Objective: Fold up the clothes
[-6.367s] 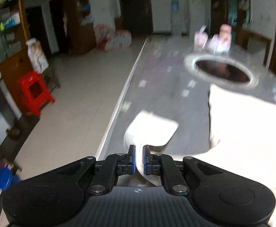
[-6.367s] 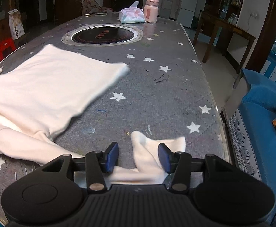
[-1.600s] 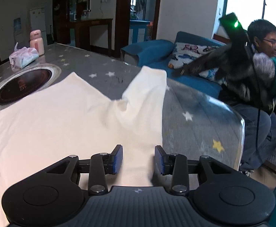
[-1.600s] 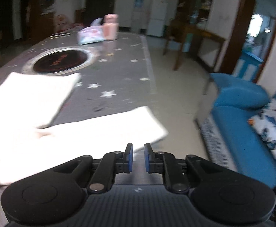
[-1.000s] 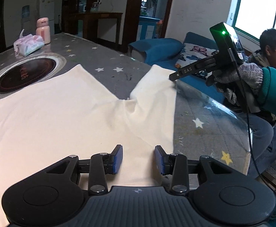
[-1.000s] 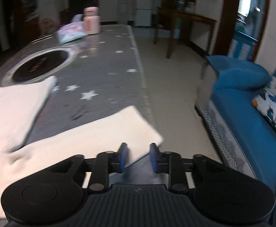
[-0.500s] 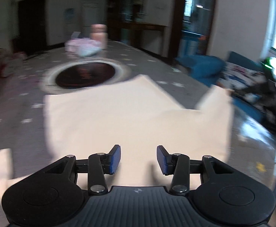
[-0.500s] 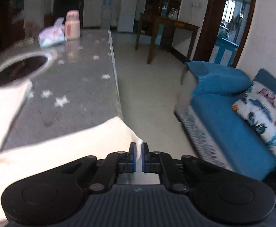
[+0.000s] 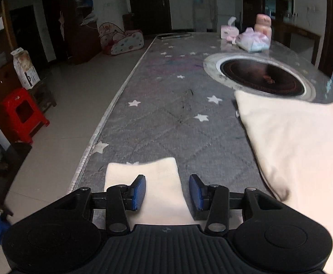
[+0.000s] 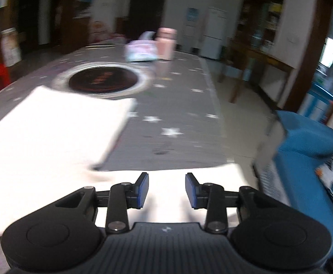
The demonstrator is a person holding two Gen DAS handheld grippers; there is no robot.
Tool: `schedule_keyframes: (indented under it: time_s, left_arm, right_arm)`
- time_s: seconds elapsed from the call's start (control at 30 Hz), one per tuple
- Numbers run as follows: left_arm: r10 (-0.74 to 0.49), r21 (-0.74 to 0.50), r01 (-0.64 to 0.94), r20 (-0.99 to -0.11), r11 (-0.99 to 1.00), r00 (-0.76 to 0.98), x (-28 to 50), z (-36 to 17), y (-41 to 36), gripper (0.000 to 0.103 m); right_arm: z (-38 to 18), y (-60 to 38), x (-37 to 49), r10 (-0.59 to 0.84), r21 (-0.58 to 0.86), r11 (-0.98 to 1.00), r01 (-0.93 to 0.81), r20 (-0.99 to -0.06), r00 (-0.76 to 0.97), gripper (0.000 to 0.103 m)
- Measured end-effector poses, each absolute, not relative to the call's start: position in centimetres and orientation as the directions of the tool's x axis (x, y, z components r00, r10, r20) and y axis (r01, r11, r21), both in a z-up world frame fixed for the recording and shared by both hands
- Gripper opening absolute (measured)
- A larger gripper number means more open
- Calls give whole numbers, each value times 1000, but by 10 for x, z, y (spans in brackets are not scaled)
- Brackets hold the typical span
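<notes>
A cream long-sleeved garment lies flat on the grey star-patterned table. In the left wrist view its body [image 9: 303, 146] fills the right side and its left sleeve end [image 9: 143, 175] lies near the table's left edge. My left gripper [image 9: 167, 191] is open, its blue pads on either side of that sleeve end. In the right wrist view the body [image 10: 52, 132] lies at left and the right sleeve [image 10: 189, 175] stretches toward the table's right edge. My right gripper [image 10: 166, 189] is open over that sleeve.
A round black cooktop [image 9: 260, 77] is set into the table beyond the garment. A tissue pack [image 9: 253, 40] and a pink bottle [image 9: 263, 24] stand at the far end. A red stool [image 9: 20, 114] stands on the floor at left, a blue sofa [image 10: 310, 150] at right.
My right gripper was shut on the right sleeve's end and has opened, the sleeve now lying flat. My left gripper stayed open and swung left from the garment's body to the left sleeve end.
</notes>
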State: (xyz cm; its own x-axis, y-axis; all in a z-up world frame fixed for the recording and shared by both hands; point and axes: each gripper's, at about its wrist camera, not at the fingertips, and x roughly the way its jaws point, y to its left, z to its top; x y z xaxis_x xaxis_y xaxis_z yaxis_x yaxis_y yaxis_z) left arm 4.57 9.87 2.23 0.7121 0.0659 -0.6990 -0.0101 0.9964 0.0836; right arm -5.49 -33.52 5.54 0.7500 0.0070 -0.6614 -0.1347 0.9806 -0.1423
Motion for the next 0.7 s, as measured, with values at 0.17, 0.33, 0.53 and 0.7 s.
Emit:
schedule_keyframes:
  time_s: [0.17, 0.33, 0.53, 0.7]
  left_arm:
    - [67, 90, -8, -678, 996, 732, 41, 21, 104, 10]
    - [76, 38, -68, -660, 997, 748, 29, 26, 126, 6]
    - [86, -67, -153, -579, 986, 811, -2, 45, 160, 5]
    - [88, -103, -173, -553, 979, 828, -31, 49, 177, 5]
  right_arm:
    - [50, -296, -60, 100, -137, 954, -266, -693, 714, 39]
    - [34, -277, -65, 129, -135, 933, -333, -738, 662, 40]
    - [29, -275, -73, 133, -125, 934, -335, -749, 649, 41]
    - [29, -275, -74, 126, -135, 931, -339, -752, 647, 46]
